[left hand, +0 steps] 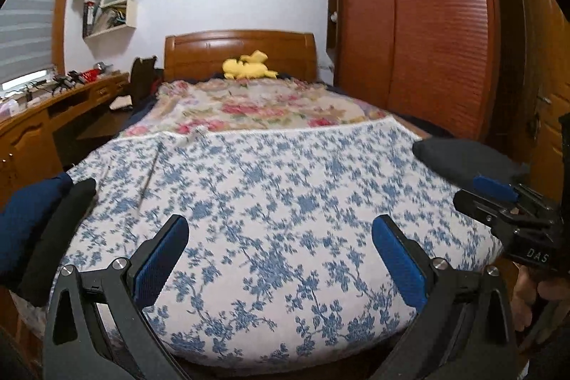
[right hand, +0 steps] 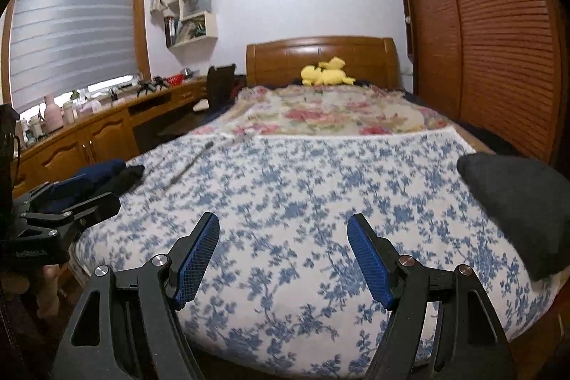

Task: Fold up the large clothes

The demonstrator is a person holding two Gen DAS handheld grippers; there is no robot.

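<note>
Left wrist: claw (left hand: 279, 259) spread above bed (left hand: 285, 187).

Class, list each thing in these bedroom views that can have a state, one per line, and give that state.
Left tool: open, empty.
Right tool: open, empty.
Dark grey garment: bundled on the bed's right side.
Navy garment: bundled at the left edge.
Blue floral sheet: spread flat.
Wardrobe doors: closed.
Window blind: mostly lowered.

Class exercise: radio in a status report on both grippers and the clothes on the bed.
Left gripper open, empty. Right gripper open, empty. Navy garment at left bed edge, black garment at right, both untouched. Floral bedspread between.
</note>
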